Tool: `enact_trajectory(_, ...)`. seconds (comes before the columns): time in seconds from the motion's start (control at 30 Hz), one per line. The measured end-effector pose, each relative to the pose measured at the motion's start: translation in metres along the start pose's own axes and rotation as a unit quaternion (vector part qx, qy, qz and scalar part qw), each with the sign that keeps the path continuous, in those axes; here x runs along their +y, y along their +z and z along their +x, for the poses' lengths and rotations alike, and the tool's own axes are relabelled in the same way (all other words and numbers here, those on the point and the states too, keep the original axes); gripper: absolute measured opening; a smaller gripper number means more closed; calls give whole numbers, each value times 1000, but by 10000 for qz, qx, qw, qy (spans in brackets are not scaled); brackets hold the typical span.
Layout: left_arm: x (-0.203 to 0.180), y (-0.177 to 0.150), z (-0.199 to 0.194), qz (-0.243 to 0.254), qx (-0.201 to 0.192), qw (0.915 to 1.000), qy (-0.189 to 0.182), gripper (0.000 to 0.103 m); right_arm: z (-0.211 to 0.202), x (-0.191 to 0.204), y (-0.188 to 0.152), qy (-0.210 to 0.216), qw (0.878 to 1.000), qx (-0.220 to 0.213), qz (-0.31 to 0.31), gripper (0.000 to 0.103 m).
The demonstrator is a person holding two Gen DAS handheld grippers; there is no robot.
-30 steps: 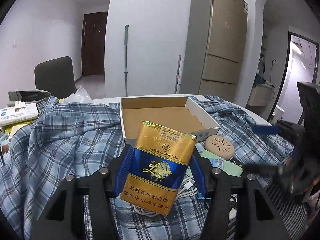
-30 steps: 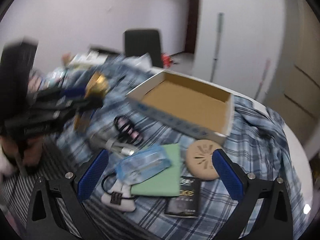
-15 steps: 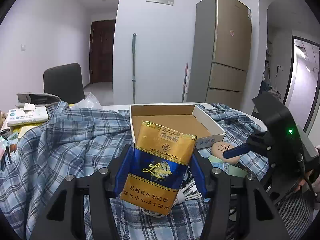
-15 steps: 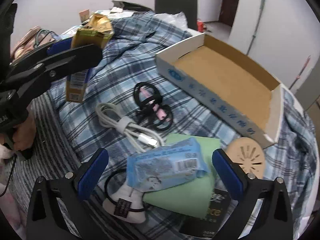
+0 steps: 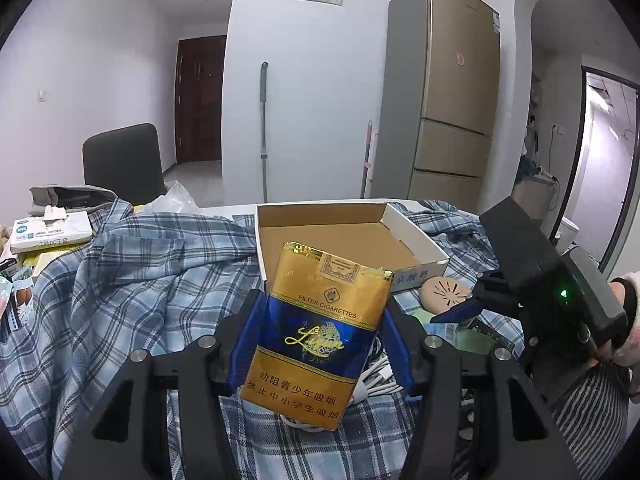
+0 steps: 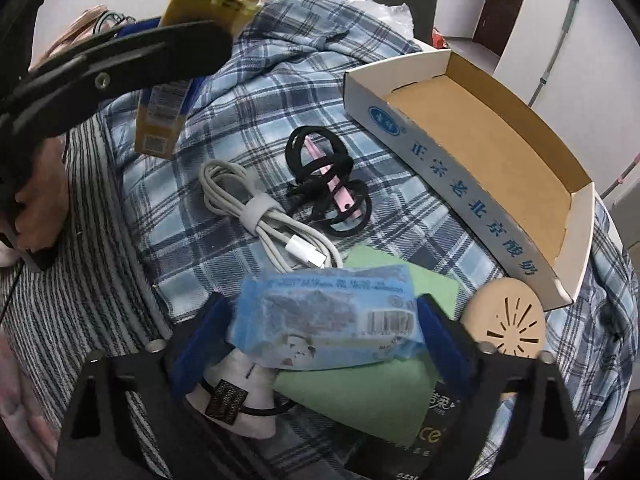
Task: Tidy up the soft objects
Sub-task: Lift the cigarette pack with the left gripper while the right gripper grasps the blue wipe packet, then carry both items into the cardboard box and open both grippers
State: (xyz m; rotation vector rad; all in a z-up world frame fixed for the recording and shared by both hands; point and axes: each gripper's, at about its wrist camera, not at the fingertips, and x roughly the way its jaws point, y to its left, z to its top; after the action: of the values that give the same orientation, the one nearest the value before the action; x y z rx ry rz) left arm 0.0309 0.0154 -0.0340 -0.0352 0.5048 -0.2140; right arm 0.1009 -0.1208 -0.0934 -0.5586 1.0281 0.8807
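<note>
My left gripper (image 5: 322, 312) is shut on a gold and blue cigarette pack (image 5: 320, 344) and holds it upright above the plaid cloth (image 5: 120, 280), in front of the open cardboard box (image 5: 344, 236). In the right wrist view the same pack (image 6: 160, 120) hangs at the upper left. My right gripper (image 6: 324, 324) points down. Its jaws are closing on a blue tissue pack (image 6: 328, 312), with the pads against both ends. The tissue pack lies on a green folded sheet (image 6: 380, 400).
On the plaid cloth lie a coiled white cable (image 6: 256, 216), black hair ties with a pink clip (image 6: 328, 184), a round beige disc (image 6: 508, 320), a white charm (image 6: 244, 400) and a black packet (image 6: 440, 432). A tissue box (image 5: 48, 232) and a chair (image 5: 120, 160) stand far left.
My right gripper dropped and tipped down over the blue tissue pack, and its jaws narrowed from wide open to the pack's ends. The left gripper kept the cigarette pack still.
</note>
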Motion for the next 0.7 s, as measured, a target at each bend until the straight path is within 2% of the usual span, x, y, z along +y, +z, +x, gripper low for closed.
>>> enact_trajectory(0.07,0,0,0,2,1,10000,2,58,0,0,-1,-54,10000,-11,-1,77)
enact_trajectory(0.27,-1,0,-1,24,-52,10000,33,58,-16,-14,-11,22,9972,-408,623,73)
enact_trajectory(0.33,-2,0,-2,40,-81,9999,47,58,-24,-15,-17,-170,9942,-626,861,73)
enact_trajectory(0.4,-2,0,-4,60,-116,9999,81,58,-36,-12,-23,-548,9883,-954,1052,73)
enact_trajectory(0.47,-3,0,-5,86,-149,9998,92,58,-50,-5,-31,-1098,9776,-1334,1204,73)
enact_trajectory(0.53,-4,-1,-7,119,-200,9997,48,58,-66,-1,-41,-1641,9571,-1856,1506,73)
enact_trajectory(0.63,-7,-1,-12,185,-322,9993,52,59,-87,2,-50,-2126,9279,-2473,1805,73)
enact_trajectory(0.7,-11,-1,-15,270,-398,9988,87,59,-100,2,-54,-2297,9118,-2848,1865,73)
